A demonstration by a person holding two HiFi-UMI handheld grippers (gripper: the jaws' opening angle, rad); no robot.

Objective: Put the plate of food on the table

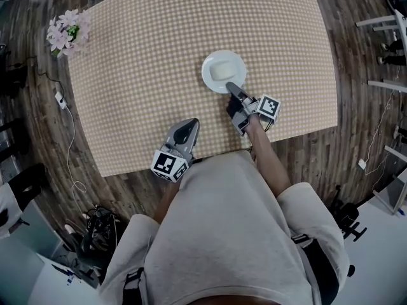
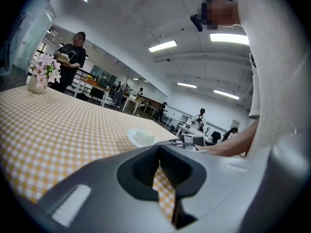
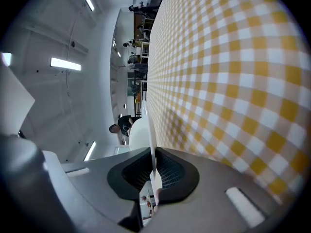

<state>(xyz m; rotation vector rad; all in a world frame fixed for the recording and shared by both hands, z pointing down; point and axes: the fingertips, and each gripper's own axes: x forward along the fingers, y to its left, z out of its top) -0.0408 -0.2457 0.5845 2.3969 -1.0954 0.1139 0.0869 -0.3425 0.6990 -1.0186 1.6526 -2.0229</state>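
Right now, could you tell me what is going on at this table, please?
A person is working with a gripper in each hand. The right gripper is shut on the rim of a white plate of pale food, which appears to sit on the checked table. The left gripper is shut and empty, near the table's front edge. A vase of flowers stands at the far left corner.

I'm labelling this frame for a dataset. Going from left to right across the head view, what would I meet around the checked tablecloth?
From the left: bunch of pink flowers → left gripper → round white plate of pale food.
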